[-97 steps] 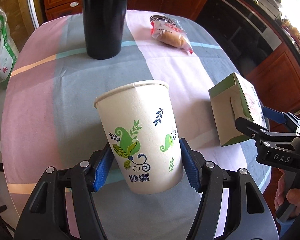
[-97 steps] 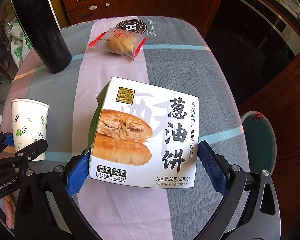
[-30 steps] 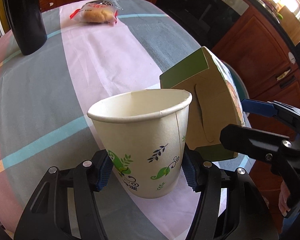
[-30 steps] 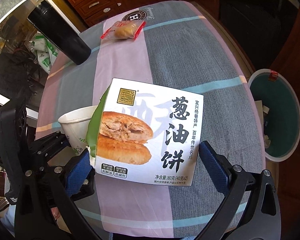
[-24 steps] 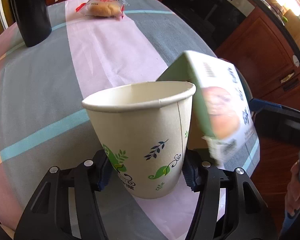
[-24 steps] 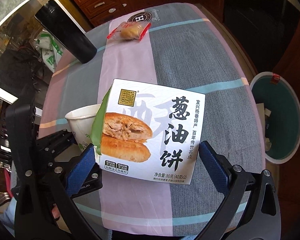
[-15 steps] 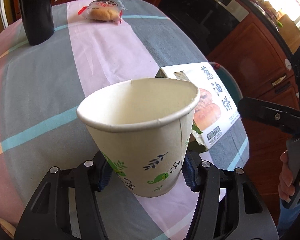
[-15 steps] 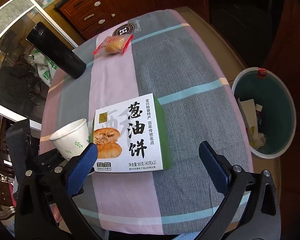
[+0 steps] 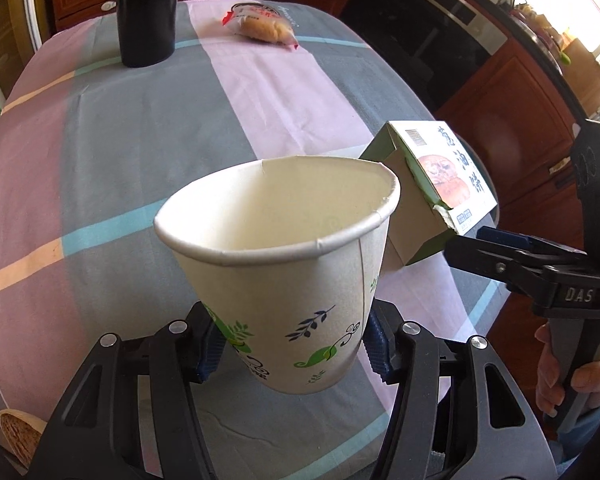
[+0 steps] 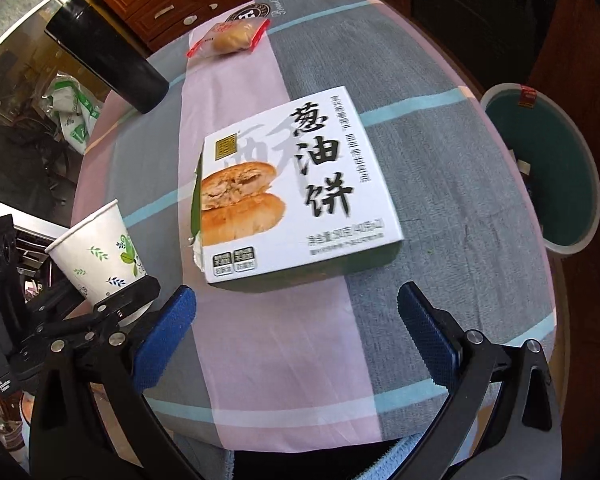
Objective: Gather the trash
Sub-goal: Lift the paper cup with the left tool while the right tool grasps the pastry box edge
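My left gripper [image 9: 292, 350] is shut on a white paper cup [image 9: 284, 264] with green leaf prints, held tilted above the table; the cup also shows in the right wrist view [image 10: 100, 256]. A white and green pastry box [image 10: 300, 192] is in front of my right gripper [image 10: 296, 324], which is open and empty with its blue pads apart from the box. Whether the box rests on the table or is in the air is unclear. In the left wrist view the box [image 9: 428, 192] appears tilted beside the cup.
A striped tablecloth covers the table [image 10: 400, 80]. A teal trash bin [image 10: 552, 172] stands on the floor at the right. A black flask [image 9: 146, 12] and a wrapped bun [image 9: 260, 26] sit at the far end. Wooden cabinets stand behind.
My right gripper has let go of the pastry box and pulled back from it. My left gripper still holds the cup, raised and tilted more.
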Demonstrator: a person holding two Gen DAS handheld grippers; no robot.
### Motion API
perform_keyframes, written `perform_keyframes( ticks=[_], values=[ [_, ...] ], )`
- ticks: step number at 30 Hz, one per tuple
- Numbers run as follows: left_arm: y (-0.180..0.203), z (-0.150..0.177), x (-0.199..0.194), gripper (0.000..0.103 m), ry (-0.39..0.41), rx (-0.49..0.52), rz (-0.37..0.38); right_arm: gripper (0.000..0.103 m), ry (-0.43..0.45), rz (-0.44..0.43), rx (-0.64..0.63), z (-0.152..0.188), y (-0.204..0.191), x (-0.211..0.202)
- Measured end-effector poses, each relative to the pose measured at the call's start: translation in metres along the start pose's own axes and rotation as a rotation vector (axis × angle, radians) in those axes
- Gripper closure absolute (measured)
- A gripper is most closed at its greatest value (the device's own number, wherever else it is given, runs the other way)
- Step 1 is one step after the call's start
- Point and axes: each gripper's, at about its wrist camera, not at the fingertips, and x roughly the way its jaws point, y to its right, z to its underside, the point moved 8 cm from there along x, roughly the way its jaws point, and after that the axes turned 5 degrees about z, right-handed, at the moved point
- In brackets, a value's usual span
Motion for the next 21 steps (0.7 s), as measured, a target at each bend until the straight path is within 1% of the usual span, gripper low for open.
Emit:
perform_keyframes(
  ticks=[3, 5, 7, 8, 10, 12, 14, 19, 21],
  values=[
    [-0.003, 0.004, 0.001, 0.044, -0.013, 0.002, -0.005, 0.006, -0.01, 0.057, -0.008, 0.0, -0.009, 0.015],
    [-0.003, 0.004, 0.002, 0.045, -0.019, 0.007, -0.003, 0.006, -0.003, 0.103, 0.02, 0.001, 0.0, 0.02],
    [-0.002, 0.003, 0.004, 0.044, -0.021, 0.012, 0.005, 0.006, 0.009, 0.119, 0.064, 0.0, 0.016, 0.018],
    [-0.001, 0.002, 0.006, 0.044, -0.021, 0.014, 0.009, 0.007, 0.029, 0.127, 0.086, -0.001, 0.025, 0.014],
    [0.004, -0.002, 0.01, 0.044, -0.023, 0.019, 0.014, 0.015, 0.062, 0.154, 0.121, -0.004, 0.043, 0.006],
    [0.008, -0.004, 0.014, 0.044, -0.028, 0.025, 0.017, 0.031, 0.084, 0.168, 0.155, -0.007, 0.058, 0.0],
    [0.013, -0.005, 0.017, 0.044, -0.034, 0.031, 0.017, 0.04, 0.118, 0.187, 0.175, -0.012, 0.069, -0.004],
    [0.018, -0.008, 0.022, 0.044, -0.046, 0.029, -0.007, 0.04, 0.188, 0.186, 0.135, -0.029, 0.072, 0.001],
    [0.019, -0.01, 0.021, 0.044, -0.041, 0.024, -0.019, 0.042, 0.222, 0.198, 0.091, -0.035, 0.068, 0.006]
  ],
)
